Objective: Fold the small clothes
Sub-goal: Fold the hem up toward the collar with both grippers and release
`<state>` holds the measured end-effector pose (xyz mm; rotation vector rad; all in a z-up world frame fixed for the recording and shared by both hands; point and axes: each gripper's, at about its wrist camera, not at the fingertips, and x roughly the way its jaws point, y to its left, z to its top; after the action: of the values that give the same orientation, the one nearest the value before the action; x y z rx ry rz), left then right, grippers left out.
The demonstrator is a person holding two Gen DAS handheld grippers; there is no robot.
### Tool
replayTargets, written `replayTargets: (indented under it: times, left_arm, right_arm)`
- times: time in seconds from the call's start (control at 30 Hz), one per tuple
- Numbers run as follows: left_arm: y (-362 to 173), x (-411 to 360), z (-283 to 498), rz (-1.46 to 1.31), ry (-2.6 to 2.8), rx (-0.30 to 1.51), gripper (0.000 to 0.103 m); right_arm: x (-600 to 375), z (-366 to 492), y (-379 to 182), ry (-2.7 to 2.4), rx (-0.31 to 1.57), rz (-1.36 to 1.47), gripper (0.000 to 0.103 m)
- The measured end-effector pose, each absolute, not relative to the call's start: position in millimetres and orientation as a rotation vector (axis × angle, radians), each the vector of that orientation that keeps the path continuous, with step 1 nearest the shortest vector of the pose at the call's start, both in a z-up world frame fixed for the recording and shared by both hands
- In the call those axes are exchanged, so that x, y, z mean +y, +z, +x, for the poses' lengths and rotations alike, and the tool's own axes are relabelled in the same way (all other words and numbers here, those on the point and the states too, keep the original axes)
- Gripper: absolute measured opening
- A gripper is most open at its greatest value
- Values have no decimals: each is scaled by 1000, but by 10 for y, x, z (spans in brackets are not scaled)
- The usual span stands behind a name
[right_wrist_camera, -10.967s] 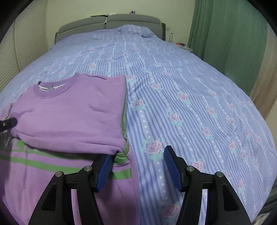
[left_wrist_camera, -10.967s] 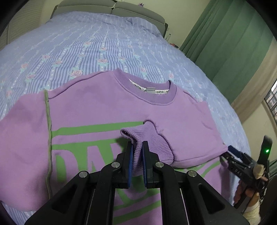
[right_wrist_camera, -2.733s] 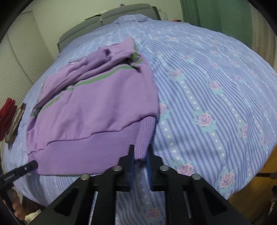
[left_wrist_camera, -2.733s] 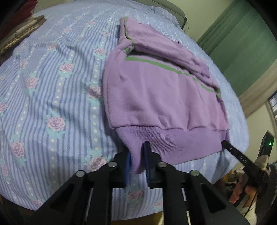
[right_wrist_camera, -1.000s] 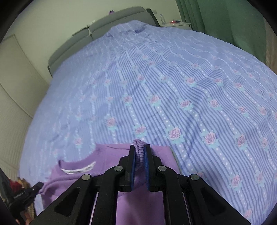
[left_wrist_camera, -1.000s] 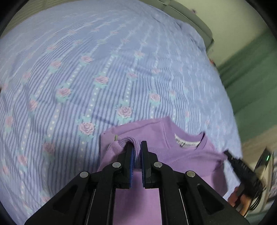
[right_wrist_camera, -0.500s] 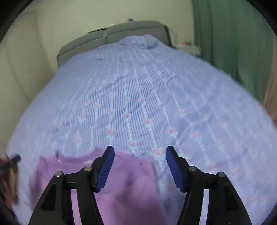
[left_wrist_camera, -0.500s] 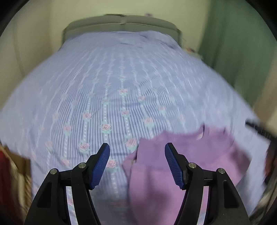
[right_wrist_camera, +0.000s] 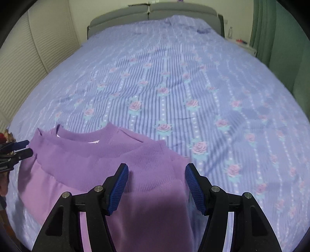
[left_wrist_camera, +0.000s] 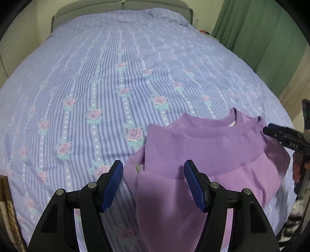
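Note:
A purple sweater (left_wrist_camera: 203,147) lies folded on the bed, its ribbed hem band laid up against the collar. In the left wrist view my left gripper (left_wrist_camera: 153,166) hovers open over the sweater's left edge, and its blue pads (left_wrist_camera: 114,184) touch no cloth. My right gripper (right_wrist_camera: 156,168) stands just as wide over the right part of the sweater (right_wrist_camera: 93,155), also holding nothing. Each gripper shows at the edge of the other's view: the right gripper (left_wrist_camera: 268,130) at the sweater's right corner, the left gripper (right_wrist_camera: 24,148) at its left corner.
The bed (right_wrist_camera: 174,77) with its blue striped, rose-patterned cover stretches away to a grey headboard (right_wrist_camera: 155,11). Green curtains (left_wrist_camera: 261,29) hang at the right, a slatted door (right_wrist_camera: 29,67) stands at the left. A person's hand (left_wrist_camera: 298,170) grips the right tool.
Both grippers were shut on the sweater's hem band a second ago. They have opened wide and let it drop by the collar, and both have rolled level.

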<state>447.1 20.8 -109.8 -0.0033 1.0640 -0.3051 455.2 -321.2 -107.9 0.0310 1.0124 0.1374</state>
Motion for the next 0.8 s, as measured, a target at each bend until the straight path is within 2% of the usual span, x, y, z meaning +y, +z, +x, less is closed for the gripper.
replayTargets:
  times: [0.1, 0.2, 0.23, 0.3, 0.33, 0.37, 0.5, 0.57, 0.6, 0.73, 0.8]
  left_arm:
    - [-1201, 204, 4544, -39, -302, 1084, 65]
    - [-1252, 161, 4588, -35, -291, 1092, 65]
    - [-1257, 151, 4583, -30, -291, 1091, 64]
    - [-1233, 126, 4544, -12, -292, 1077, 52]
    - [-1212, 131, 4525, -10, -296, 1071, 44]
    - [-1194, 138, 4514, -11, -299, 1070, 41]
    - [-1191, 135, 4502, 6, -302, 1076, 41]
    - [-1204, 125, 4519, 4, -296, 1079, 41]
    - [-1209, 125, 4528, -4, -292, 1082, 41]
    - [-1233, 112, 4567, -16, -285, 1088, 41]
    - [-1232, 106, 4559, -11, -289, 1084, 37]
  right_arm:
    - [-3219, 4633, -1169, 145, 1034, 77, 58]
    - [-3218, 4617, -1211, 152, 1042, 85, 37]
    - [-3213, 4600, -1201, 150, 1038, 76, 35]
    - [-3166, 4548, -1170, 165, 1024, 35, 30]
    - [-3155, 4526, -1153, 163, 1018, 17, 20]
    - [-3149, 4503, -1136, 164, 1011, 1, 17]
    - [-3172, 4484, -1114, 186, 987, -7, 16]
    - [-3177, 4522, -1164, 184, 1013, -9, 23]
    - [-3186, 4539, -1189, 192, 1028, 1, 33]
    - [-3170, 4619, -1272, 203, 1043, 9, 34]
    - [-3206, 4671, -1308, 200, 1062, 50, 30]
